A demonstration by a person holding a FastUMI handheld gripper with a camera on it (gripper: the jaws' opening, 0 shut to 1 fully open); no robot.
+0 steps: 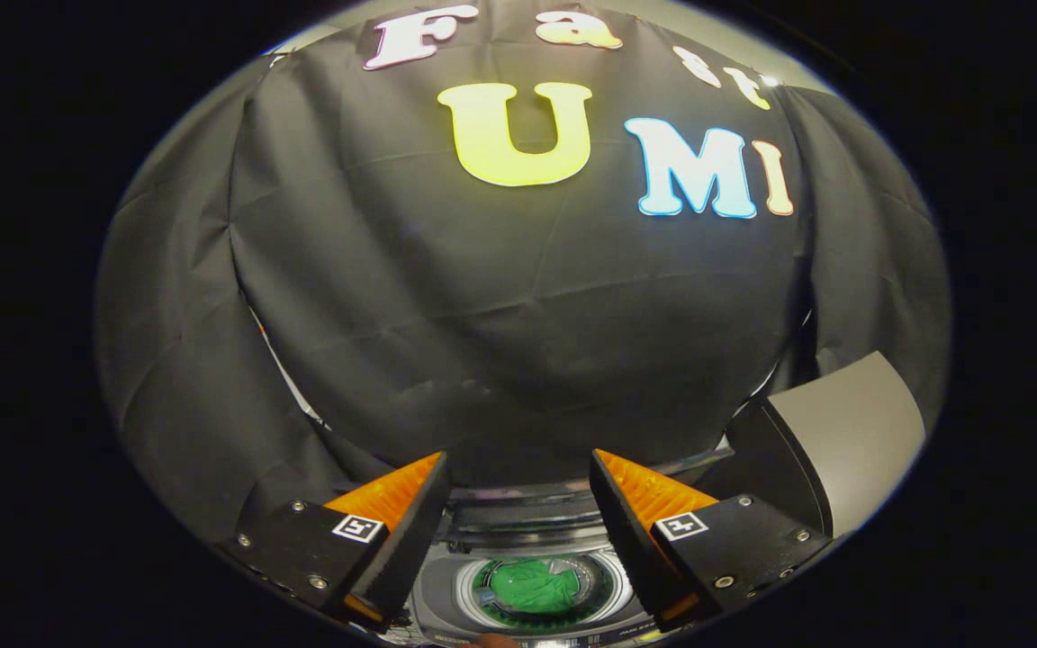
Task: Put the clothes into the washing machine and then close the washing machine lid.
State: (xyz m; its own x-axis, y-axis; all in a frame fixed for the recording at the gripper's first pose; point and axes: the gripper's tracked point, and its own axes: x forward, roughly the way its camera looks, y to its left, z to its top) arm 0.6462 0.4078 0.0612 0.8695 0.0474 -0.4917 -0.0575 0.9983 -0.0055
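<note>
A two-finger gripper is held above a grey top-loading washing machine, its fingers spread apart with nothing clamped between them. Below the gap between the fingers, the machine's round drum opening is seen, and a bright green piece of clothing is lying inside the drum. To the right of the machine, beyond the right finger, the machine's grey curved lid is seen raised and swung open. Behind the machine, a black cloth wall is hung. The first part of the task is judged to be done, since the clothing is already in the drum. The lid is not yet closed, so that step is left.
</note>
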